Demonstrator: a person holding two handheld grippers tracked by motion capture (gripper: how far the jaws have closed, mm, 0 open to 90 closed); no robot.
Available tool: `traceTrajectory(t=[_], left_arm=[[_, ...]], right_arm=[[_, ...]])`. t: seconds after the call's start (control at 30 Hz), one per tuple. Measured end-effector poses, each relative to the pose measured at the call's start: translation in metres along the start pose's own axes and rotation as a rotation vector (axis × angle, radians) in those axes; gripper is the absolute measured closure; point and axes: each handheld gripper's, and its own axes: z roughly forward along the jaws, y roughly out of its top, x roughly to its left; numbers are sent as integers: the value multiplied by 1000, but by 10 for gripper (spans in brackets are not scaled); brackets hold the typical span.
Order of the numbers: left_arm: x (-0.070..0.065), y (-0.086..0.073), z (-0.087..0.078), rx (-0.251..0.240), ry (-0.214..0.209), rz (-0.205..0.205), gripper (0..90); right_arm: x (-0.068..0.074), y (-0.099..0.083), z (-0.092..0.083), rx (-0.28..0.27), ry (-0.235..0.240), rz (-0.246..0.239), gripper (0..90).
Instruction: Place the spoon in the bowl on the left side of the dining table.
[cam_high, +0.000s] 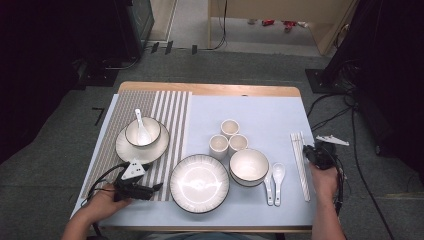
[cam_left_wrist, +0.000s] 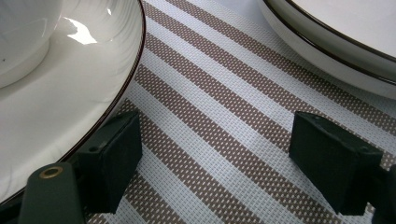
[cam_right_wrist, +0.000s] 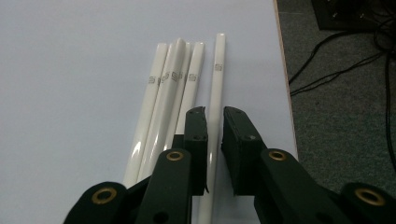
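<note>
The left tongs (cam_high: 156, 187) rest released on the striped placemat (cam_left_wrist: 224, 107), and the left gripper view shows them between the plate (cam_left_wrist: 70, 107) under the bowl and the big plate (cam_left_wrist: 327, 46). At the tabletop's (cam_high: 260, 112) right edge, the right gripper view shows the right tongs (cam_right_wrist: 214, 116) nearly clenched around one white chopstick (cam_right_wrist: 218, 70), apart from the bundled others (cam_right_wrist: 168, 79). Grey carpet (cam_high: 240, 65) and cables lie beyond.
</note>
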Motion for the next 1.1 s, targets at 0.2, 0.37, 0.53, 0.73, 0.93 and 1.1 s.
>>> traceTrajectory(t=[0.2, 0.37, 0.53, 0.73, 0.93, 1.1], left_arm=[[0, 0, 0, 0, 0, 0, 175], [0, 0, 0, 0, -1, 0, 175], [0, 0, 0, 1, -1, -1, 175], [0, 0, 0, 1, -1, 0, 175], [0, 0, 0, 1, -1, 0, 175], [0, 0, 0, 1, 0, 0, 175]], right_arm=[[1, -4, -7, 8, -5, -10, 802], [3, -9, -13, 1, -1, -4, 801], [4, -14, -17, 2, -3, -1, 800], [5, -18, -19, 1, 4, 16, 802], [7, -20, -17, -9, -7, 2, 804], [9, -22, -18, -21, -22, -13, 808]])
